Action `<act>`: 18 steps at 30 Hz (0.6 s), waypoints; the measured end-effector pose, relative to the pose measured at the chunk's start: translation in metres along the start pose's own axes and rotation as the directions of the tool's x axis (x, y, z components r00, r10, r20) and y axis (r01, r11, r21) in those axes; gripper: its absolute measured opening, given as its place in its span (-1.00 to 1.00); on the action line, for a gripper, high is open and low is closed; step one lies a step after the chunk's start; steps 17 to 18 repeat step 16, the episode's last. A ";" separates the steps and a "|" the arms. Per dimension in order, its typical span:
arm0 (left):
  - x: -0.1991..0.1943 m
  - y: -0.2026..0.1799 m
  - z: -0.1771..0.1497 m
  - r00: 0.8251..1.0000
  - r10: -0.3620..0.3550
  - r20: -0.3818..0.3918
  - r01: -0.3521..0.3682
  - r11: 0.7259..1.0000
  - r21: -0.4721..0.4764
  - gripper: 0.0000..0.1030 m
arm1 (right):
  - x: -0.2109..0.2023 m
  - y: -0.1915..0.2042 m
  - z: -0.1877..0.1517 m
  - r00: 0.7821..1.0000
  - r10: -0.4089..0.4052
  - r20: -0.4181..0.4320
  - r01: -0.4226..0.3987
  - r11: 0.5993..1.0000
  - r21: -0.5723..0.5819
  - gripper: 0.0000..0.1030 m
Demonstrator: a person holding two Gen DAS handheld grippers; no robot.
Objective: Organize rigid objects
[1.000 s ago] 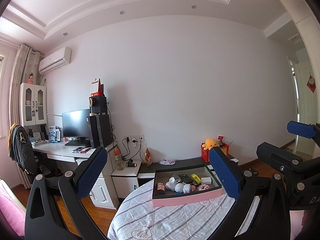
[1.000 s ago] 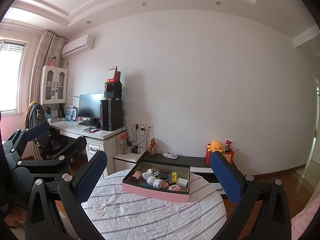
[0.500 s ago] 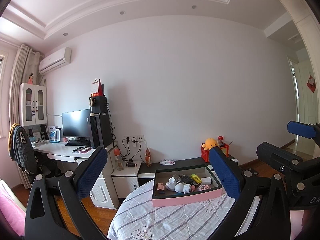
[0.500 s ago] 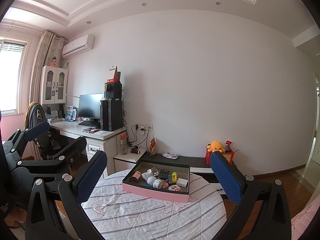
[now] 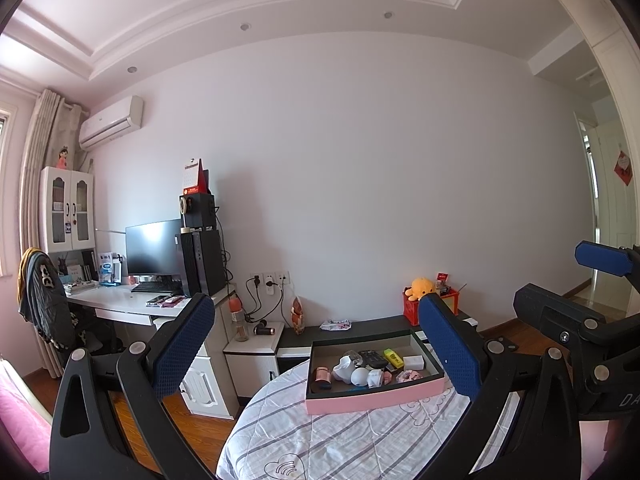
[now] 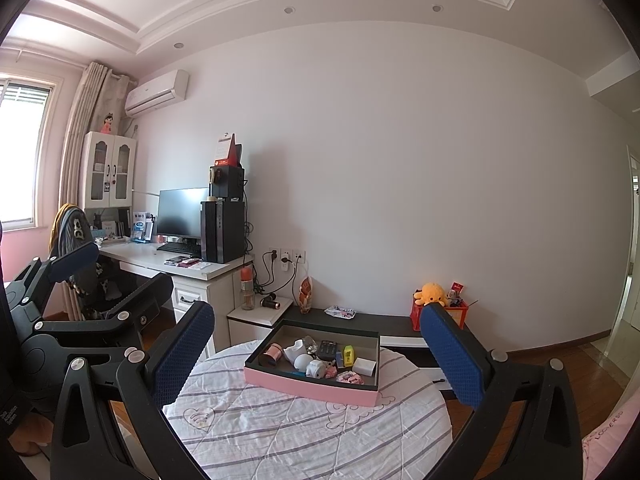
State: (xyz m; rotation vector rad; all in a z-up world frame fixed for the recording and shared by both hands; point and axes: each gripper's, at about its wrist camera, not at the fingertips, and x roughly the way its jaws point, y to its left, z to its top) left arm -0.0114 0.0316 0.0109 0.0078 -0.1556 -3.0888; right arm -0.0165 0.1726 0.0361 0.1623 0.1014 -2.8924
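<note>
A pink tray [image 5: 372,398] [image 6: 304,386] with a dark inside sits on a round table under a striped quilted cloth [image 5: 352,440] [image 6: 304,432]. Inside lie several small items: a black remote [image 6: 327,350], a yellow object [image 6: 349,355], a white box [image 6: 365,366], a copper roll [image 6: 272,353], white figurines [image 6: 304,358]. My left gripper [image 5: 320,344] is held open, well short of the tray, with nothing between its blue pads. My right gripper [image 6: 316,352] is likewise open and empty, back from the tray. Each gripper shows at the side of the other's view.
A white desk [image 6: 188,266] with monitor and black tower stands at the left, a chair with a jacket [image 5: 44,304] beside it. A low dark cabinet [image 6: 396,324] behind the table carries a red crate with an orange plush [image 6: 432,294]. Wooden floor lies around the table.
</note>
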 end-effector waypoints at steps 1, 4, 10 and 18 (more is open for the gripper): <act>0.000 0.000 0.000 1.000 -0.001 0.000 0.001 1.000 0.000 1.00 | 0.000 0.000 0.000 1.000 0.000 -0.001 0.000 1.000 0.000 1.00; 0.000 0.000 0.000 1.000 0.000 0.000 0.000 1.000 0.000 1.00 | 0.000 0.001 0.000 1.000 0.001 0.000 -0.001 1.000 -0.001 1.00; -0.001 0.001 0.001 1.000 -0.002 -0.002 0.002 1.000 -0.001 1.00 | 0.000 0.001 0.000 1.000 -0.002 0.000 0.002 1.000 -0.002 1.00; -0.002 0.001 0.001 1.000 -0.002 -0.004 0.002 1.000 -0.005 1.00 | 0.000 0.001 0.000 1.000 0.000 -0.001 0.000 1.000 -0.001 1.00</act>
